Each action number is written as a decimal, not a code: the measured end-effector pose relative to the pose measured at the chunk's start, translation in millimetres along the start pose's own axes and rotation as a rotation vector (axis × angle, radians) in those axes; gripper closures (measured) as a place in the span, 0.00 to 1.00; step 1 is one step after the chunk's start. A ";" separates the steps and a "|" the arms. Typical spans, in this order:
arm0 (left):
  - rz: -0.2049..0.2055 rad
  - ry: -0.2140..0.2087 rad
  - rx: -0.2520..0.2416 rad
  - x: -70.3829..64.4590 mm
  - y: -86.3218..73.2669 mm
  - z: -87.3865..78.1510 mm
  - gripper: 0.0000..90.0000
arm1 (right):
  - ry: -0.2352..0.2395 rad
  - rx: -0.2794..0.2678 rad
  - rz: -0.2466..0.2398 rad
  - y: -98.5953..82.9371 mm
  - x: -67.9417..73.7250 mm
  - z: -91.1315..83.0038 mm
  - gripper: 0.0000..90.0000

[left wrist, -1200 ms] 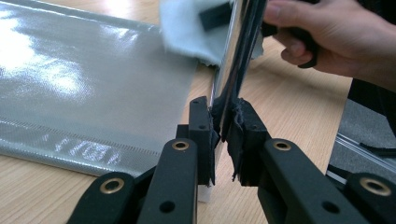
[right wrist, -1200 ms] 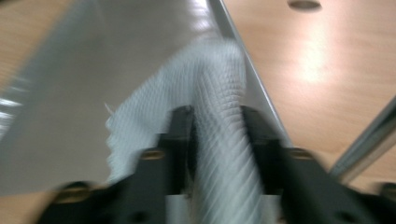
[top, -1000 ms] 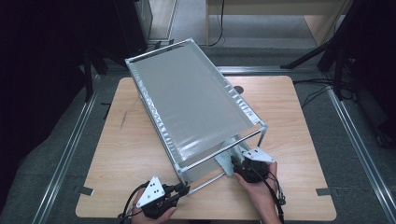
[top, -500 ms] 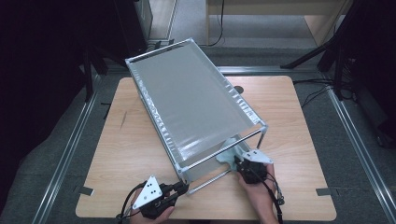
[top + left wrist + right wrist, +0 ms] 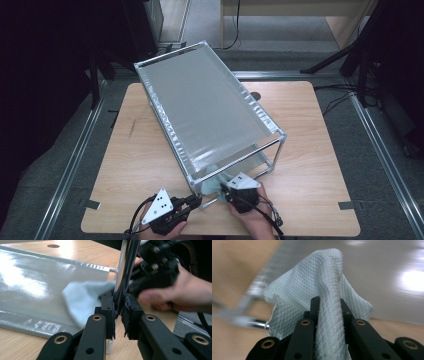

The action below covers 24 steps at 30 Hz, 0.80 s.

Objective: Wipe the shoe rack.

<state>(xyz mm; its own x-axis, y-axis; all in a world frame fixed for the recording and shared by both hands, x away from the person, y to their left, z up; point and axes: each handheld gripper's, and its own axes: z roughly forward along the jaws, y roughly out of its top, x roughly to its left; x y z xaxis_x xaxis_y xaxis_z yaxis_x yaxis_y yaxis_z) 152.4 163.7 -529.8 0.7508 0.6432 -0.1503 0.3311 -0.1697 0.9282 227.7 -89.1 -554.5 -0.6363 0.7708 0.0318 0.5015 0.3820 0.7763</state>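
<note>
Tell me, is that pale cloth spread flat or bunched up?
Bunched up: the pale blue waffle-textured cloth rises in a crumpled peak, pinched in the right gripper.

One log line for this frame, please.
left gripper: shut on chrome rack post | right gripper: shut on pale blue textured cloth | cloth at lower shelf

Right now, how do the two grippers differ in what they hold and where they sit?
The left gripper is clamped on the rack's chrome corner post; the right gripper is shut on a pale blue cloth. In the high view the left sits outside the rack's near corner, while the right reaches under the top shelf. Both are shut, close together.
</note>
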 end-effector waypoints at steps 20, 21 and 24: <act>-0.012 0.005 -0.002 2.9 -0.3 0.0 0.89 | -0.035 -0.010 0.080 -4.3 -10.6 -8.7 0.88; -0.011 0.005 -0.002 2.9 -0.3 -0.1 0.89 | -0.006 -0.011 0.067 -3.2 -0.5 -8.0 0.88; -0.011 0.006 -0.001 2.8 -0.4 -0.4 0.89 | 0.083 -0.015 0.010 -0.6 24.4 -8.6 0.88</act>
<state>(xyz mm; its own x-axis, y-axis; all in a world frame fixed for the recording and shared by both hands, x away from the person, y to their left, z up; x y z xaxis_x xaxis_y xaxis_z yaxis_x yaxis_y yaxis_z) 154.2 165.8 -530.4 0.7437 0.6494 -0.1587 0.3391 -0.1619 0.9267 206.8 -74.9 -548.8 -0.6783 0.7291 0.0915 0.4997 0.3664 0.7849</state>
